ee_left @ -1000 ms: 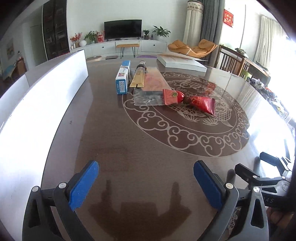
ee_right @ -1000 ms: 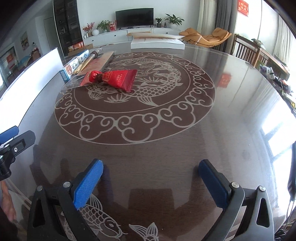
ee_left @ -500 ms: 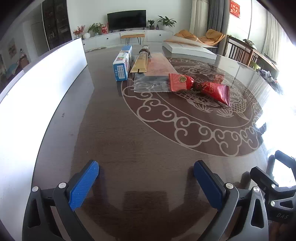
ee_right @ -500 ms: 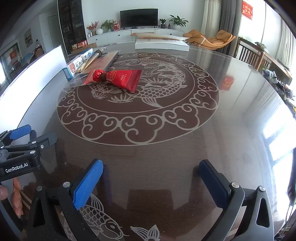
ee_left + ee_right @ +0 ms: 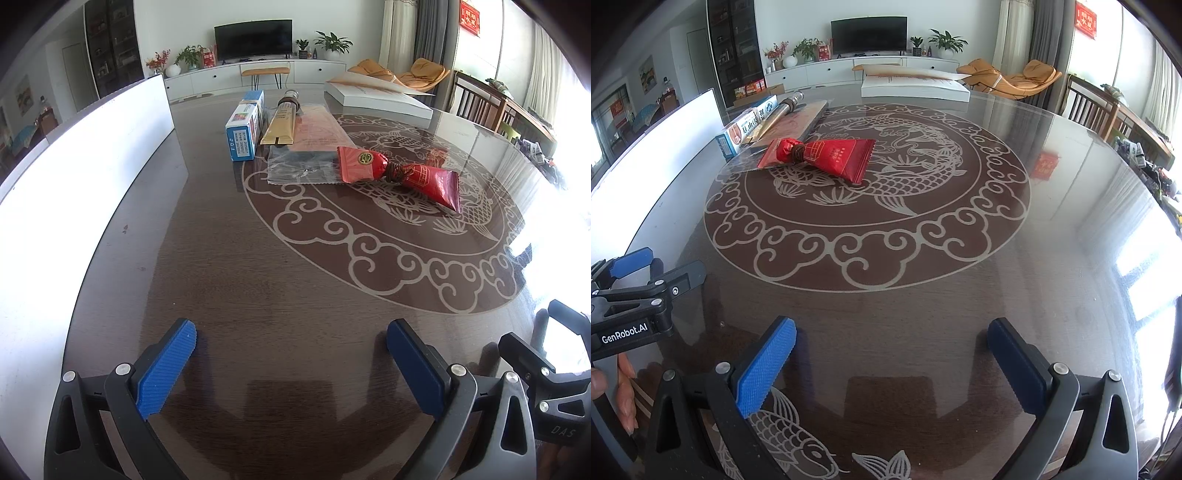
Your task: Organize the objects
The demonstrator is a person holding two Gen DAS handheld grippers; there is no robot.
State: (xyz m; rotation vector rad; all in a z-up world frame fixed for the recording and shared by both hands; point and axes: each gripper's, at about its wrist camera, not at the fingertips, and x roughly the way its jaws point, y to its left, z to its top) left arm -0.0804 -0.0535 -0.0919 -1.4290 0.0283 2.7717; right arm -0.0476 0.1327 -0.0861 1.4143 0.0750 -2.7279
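Both grippers hang low over a dark round table [image 5: 229, 280] with a pale ornament of clouds and a fish. The left gripper [image 5: 291, 363] has its two blue pads wide apart, with nothing between them, only the bare table surface. The right gripper [image 5: 892, 363] stands the same way: its fingers are spread and hold nothing. In the right wrist view the left gripper shows at the left edge, and in the left wrist view the right gripper shows at the right edge, so the two are side by side near the table edge.

The things to organize lie together at the far left part of the table, well apart from both grippers. A blue and white box [image 5: 245, 125] lies on its long side. Just beside it, to the right, lies a yellow tube [image 5: 282, 123] with a dark cap pointing away. Next comes a flat clear plastic bag [image 5: 314, 147] with a reddish sheet inside. A red packet [image 5: 399, 173], tied in the middle with a brown knot, rests with one end on the corner of this bag and the other end on the fish ornament.

Further back a flat white box [image 5: 380, 101] lies on the table. A white board [image 5: 85, 158] stands along the left side.
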